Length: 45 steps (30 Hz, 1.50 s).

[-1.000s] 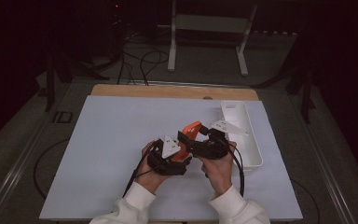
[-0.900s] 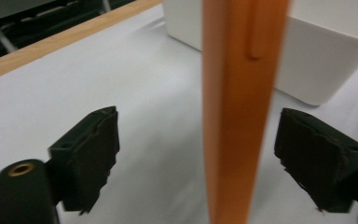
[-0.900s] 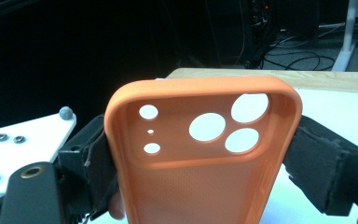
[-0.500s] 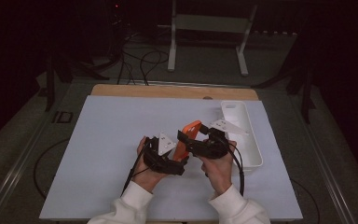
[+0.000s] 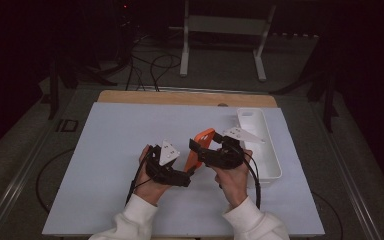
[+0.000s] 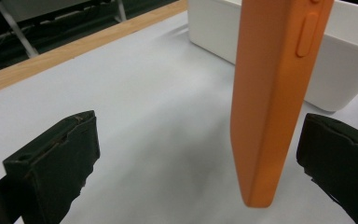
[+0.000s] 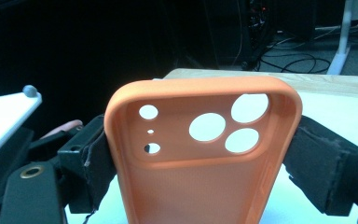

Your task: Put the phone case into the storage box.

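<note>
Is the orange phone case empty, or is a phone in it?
Empty: in the right gripper view the phone case shows its bare inside, with open camera holes.

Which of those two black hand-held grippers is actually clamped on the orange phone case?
The right gripper: its jaws press both edges of the orange silicone phone case. The left gripper is open, the case's lower end hanging between its jaws, untouched.

Left gripper (image 5: 182, 177) agape — right gripper (image 5: 200, 151) clamped, both raised.

Phone case (image 5: 200, 149) between both claws above the mat (image 5: 105, 150), bin (image 5: 262, 145) to its right.
</note>
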Tool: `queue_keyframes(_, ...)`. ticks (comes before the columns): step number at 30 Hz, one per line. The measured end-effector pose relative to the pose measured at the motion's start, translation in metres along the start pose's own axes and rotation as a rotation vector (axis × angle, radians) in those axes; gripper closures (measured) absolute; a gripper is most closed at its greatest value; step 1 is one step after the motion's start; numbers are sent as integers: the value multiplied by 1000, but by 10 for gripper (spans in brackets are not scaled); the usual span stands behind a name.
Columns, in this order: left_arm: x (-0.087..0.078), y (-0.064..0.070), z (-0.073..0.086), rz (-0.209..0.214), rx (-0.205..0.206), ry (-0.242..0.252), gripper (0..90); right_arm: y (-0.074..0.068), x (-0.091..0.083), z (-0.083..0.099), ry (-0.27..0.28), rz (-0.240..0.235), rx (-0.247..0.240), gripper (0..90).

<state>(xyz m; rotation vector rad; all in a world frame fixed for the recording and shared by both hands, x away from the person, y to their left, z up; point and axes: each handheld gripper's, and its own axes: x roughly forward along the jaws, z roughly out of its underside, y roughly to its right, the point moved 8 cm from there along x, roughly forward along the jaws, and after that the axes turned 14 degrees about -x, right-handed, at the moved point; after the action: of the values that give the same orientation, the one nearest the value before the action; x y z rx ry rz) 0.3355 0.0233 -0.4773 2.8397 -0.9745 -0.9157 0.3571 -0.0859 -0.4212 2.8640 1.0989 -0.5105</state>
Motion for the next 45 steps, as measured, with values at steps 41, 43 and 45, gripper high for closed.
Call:
queue_keyframes(41, -46, -58, 7, -16, -47, 91, 0, 5, 12, -7, -17, 25, -43, 162)
queue_keyframes(43, -48, -61, 8, -22, -43, 88, 0, 5, 13, -7, -18, 27, -42, 162)
queue_keyframes(45, -49, -63, 9, -26, -39, 86, 0, 5, 13, -7, -17, 29, -44, 162)
